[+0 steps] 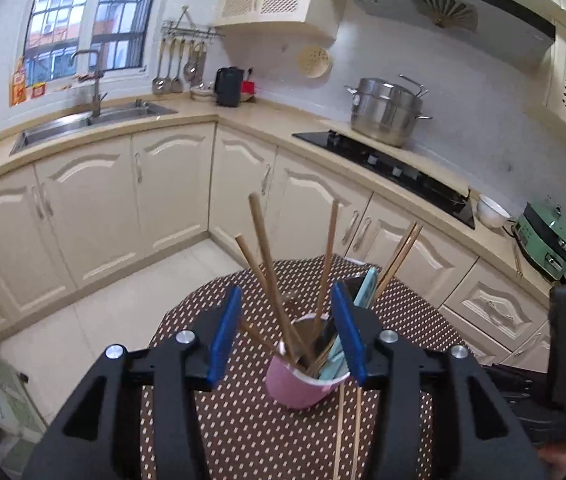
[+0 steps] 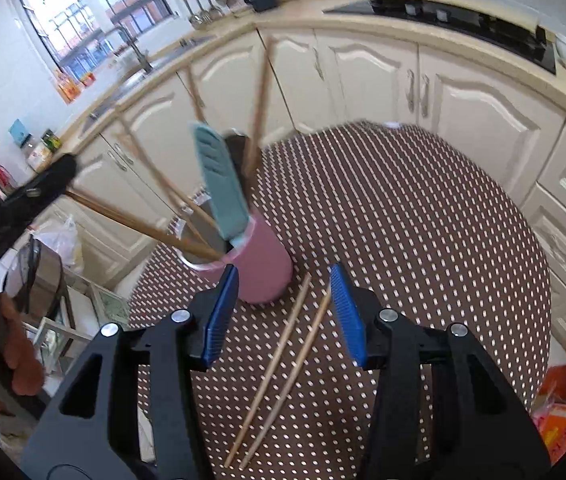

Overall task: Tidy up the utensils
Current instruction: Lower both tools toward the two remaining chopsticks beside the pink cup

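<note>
— Nearest first, then: how are the jaws being held, and why?

— Both pairs are being held apart with nothing clamped. The right gripper (image 2: 285,314) is being poised over the two loose chopsticks (image 2: 279,376), which are lying on the dotted tablecloth (image 2: 423,240) just in front of the pink cup (image 2: 261,272); their far tips are being framed between the blue pads. It is judged that a pick-up is being lined up, though no contact is being made yet.

— And the left one?

— The left gripper (image 1: 287,332) is being held just short of the pink cup (image 1: 303,384), its pads to either side of the rim and apparently not touching it. It is judged that the cup is being guarded or approached for steadying.

— Why are the utensils being kept in the cup?

— They are being gathered upright there: the wooden chopsticks (image 1: 271,256) are leaning outward on the rim, beside a teal-handled tool (image 2: 221,184).

— What is being shown by one view only?

— From the right wrist, the whole length of the loose pair is being shown, along with the teal handle's ribbed face. From the left wrist, the cup's inside is being seen, and behind it the steel pot (image 1: 387,112) on the hob.
</note>
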{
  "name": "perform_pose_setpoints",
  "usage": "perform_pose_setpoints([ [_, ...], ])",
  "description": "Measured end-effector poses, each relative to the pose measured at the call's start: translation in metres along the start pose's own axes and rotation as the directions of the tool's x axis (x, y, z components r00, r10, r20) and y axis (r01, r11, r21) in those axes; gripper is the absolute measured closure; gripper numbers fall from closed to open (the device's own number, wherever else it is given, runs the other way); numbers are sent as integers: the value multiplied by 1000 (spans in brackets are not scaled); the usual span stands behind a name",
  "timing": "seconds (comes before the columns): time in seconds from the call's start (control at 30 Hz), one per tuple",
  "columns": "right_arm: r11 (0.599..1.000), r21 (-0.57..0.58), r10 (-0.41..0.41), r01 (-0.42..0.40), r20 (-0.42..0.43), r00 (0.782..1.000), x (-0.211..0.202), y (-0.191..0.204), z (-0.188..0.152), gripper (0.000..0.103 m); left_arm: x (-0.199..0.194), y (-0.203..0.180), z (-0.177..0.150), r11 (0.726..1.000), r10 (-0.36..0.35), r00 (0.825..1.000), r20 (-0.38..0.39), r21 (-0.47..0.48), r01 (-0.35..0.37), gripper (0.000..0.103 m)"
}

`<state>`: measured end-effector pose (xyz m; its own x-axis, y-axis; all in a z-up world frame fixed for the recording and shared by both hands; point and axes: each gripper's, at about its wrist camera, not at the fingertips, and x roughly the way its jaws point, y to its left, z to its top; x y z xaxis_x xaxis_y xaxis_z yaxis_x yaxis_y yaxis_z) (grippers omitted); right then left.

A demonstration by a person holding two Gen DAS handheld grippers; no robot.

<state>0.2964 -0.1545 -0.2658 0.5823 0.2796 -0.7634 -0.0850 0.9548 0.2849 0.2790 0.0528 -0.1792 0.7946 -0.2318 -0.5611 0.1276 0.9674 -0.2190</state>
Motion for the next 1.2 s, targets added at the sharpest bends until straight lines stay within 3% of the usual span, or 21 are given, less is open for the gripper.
perform_pose_setpoints([
  [0.1,999,27,-15,17,-58,998,14,-3,-13,55,-8,18,-12,997,9,1000,-24,-81,-11,46],
  [0.27,998,68,-8,16,-116,993,31,-7,-25,55,-5,29,-19,987,-29,998,-60,-160,19,45],
  [0.53,998,53,-16,24,-153,988,39,-5,-29,55,-2,22,-20,991,-28,997,-68,-130,19,42],
  [0.67,997,57,-32,45,-211,977,53,-5,-36,55,7,22,-40,993,-6,988,-152,-115,-12,42],
  [0.8,996,58,-54,72,-268,962,73,-4,-45,55,33,20,-68,994,45,955,-293,-82,-72,42],
  [0.93,994,35,-89,105,-318,944,92,1,-51,55,70,16,-97,997,46,876,-480,-37,-72,42],
  [1.0,993,10,-109,119,-328,938,98,4,-53,56,78,15,-104,996,26,862,-506,-56,-63,42],
  [1.13,985,-87,-168,148,-333,928,111,19,-59,57,95,11,-117,996,-10,816,-579,-81,-45,42],
  [1.2,974,-154,-209,167,-323,923,113,30,-63,65,100,5,-123,998,2,798,-602,-49,-39,42],
])
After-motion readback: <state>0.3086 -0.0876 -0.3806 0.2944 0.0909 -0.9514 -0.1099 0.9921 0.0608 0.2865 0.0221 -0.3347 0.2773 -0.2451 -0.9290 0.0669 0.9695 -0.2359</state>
